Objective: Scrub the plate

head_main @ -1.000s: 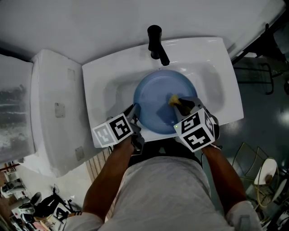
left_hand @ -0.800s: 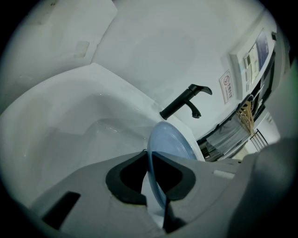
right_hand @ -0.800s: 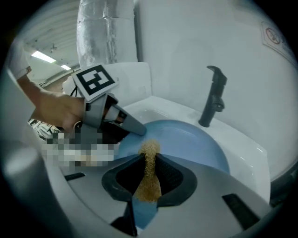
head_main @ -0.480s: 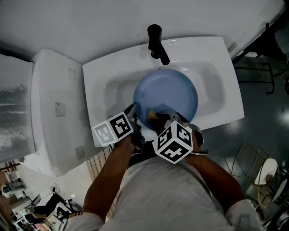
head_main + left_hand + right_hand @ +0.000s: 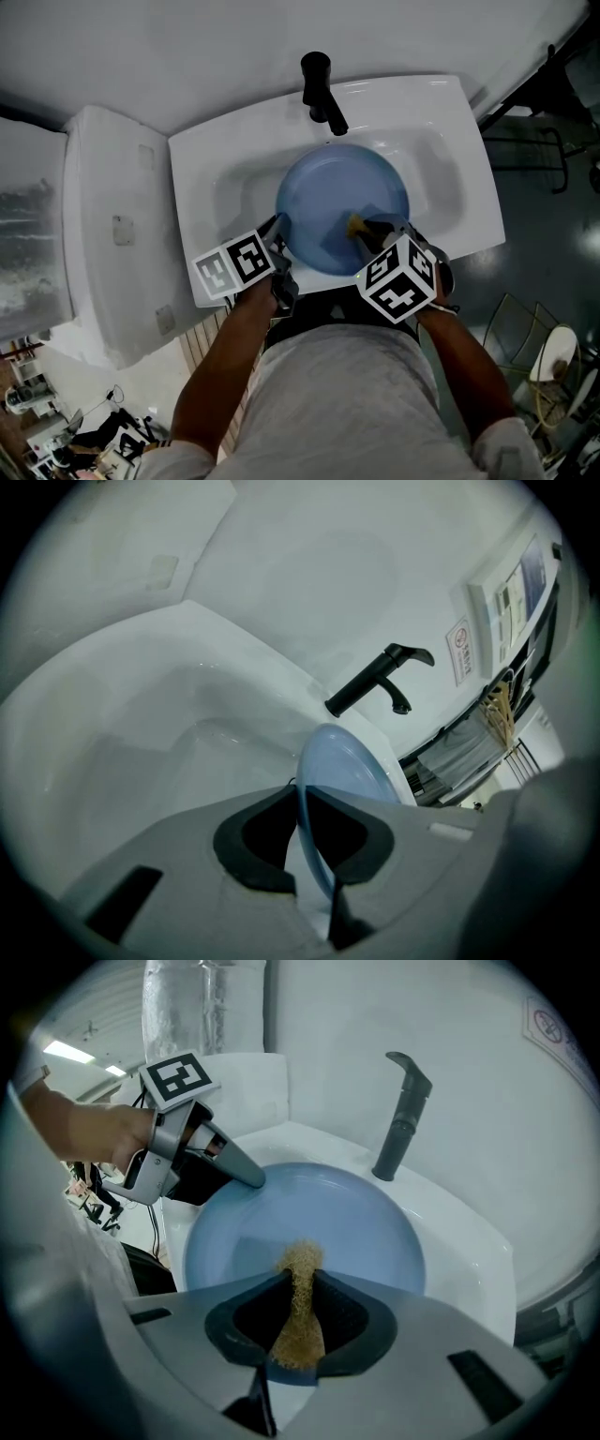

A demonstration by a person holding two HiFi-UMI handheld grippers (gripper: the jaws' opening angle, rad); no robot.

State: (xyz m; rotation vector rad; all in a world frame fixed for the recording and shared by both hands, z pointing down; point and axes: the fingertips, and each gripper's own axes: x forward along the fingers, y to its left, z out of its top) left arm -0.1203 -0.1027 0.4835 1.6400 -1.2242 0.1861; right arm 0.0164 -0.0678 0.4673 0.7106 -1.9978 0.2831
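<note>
Since half a second ago the right gripper (image 5: 362,231) has swung from the near-left part of the round pale-blue plate (image 5: 342,183) back to its near-right part. The left gripper (image 5: 279,227) has kept its place.

Grips: the left gripper's jaws are closed on the plate's near-left rim, and its own view shows the thin rim passing edge-on between the dark pads. The right gripper's jaws are clamped on a yellow-brown fibrous scrubbing pad (image 5: 300,1316), whose tip sticks out past the jaws onto the plate face.

Edges and room: the plate sits in the white rectangular washbasin (image 5: 441,122). Its far rim lies just under the spout of the black tap (image 5: 322,89), and its near rim is at the basin's front edge. The far and left parts of the plate face are bare. Bare basin floor shows to the left and right of the plate. A white boxy unit (image 5: 112,225) adjoins the basin's left side.

Hidden or unclear: in the head view the marker cubes and gripper bodies cover the plate's near rim. The pad's rear end is buried between the jaws. Firm contact between pad and plate cannot be confirmed.
</note>
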